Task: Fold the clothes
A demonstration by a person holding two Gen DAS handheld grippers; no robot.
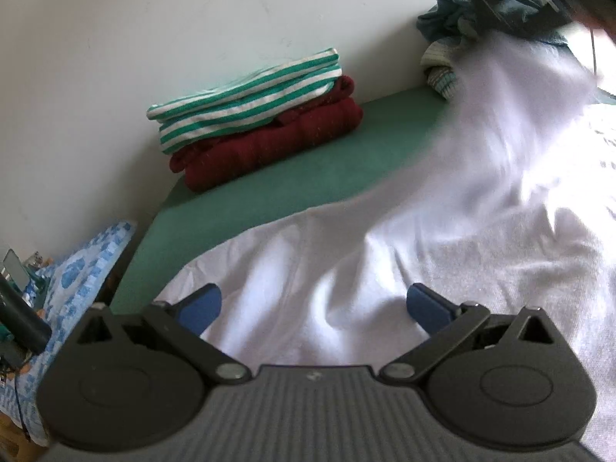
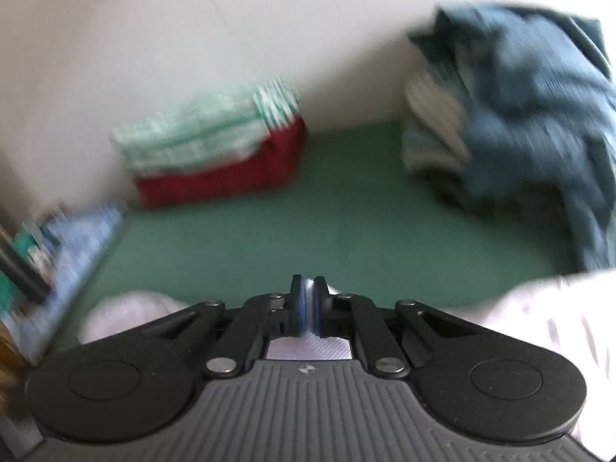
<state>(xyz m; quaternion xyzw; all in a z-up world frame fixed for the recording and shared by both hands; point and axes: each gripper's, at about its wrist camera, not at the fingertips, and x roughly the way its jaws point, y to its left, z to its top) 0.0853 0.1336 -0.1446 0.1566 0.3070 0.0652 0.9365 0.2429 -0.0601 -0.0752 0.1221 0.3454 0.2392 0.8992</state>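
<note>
White cloth, a soft garment [image 1: 385, 254], lies spread over the near part of the green surface [image 1: 308, 169], rumpled into long folds, and one part of it rises in a blurred sheet toward the upper right of the left wrist view. The left gripper [image 1: 313, 308] hovers just over this cloth with its blue pads [image 1: 200, 308] spread wide apart; nothing sits between them, and whether they touch the fabric beneath I cannot tell.

The right gripper [image 2: 308, 300] has its jaws pressed together, with a thin pale sliver showing between the pads; it looks like a pinch of the white garment [image 2: 546, 308], though the picture is too blurred to be sure. White fabric shows below and to both sides of that gripper.

Against the pale wall [image 1: 154, 38] at the back stands a folded stack: a green-and-white striped top [image 1: 246, 96] resting on a dark red folded piece [image 1: 269, 142]. Further right, well apart from the stack, sits a loose heap of teal clothes [image 2: 519, 115] with a pale ribbed item [image 1: 439, 69] tucked under it. Off the left edge of the green surface lies a blue patterned cloth [image 1: 77, 277] with some dark objects on it, too small to make out
</note>
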